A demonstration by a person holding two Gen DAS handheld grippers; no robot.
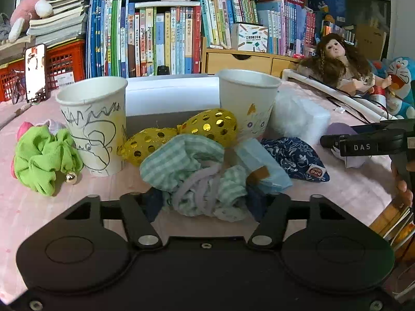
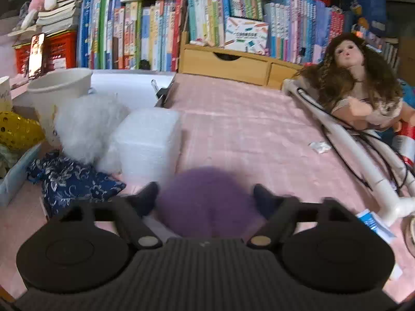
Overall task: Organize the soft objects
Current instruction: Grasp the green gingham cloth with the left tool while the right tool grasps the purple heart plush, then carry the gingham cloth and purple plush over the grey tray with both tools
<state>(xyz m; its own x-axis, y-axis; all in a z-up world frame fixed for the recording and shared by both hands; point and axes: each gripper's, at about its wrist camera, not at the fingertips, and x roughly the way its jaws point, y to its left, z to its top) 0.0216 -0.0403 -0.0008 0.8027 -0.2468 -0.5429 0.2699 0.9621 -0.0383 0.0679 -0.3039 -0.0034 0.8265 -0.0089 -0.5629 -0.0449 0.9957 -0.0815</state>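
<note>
The left gripper [image 1: 205, 202] is angled downward, jaws partly closed against cloth [image 1: 192, 171]. The right gripper [image 2: 206, 197] is likewise angled downward, jaws closed against a pompom [image 2: 205, 202].

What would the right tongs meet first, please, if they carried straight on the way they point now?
The fluffy purple pompom, already between the right tongs. Beyond it, probably only bare pink tablecloth, though depth is unclear.
</note>
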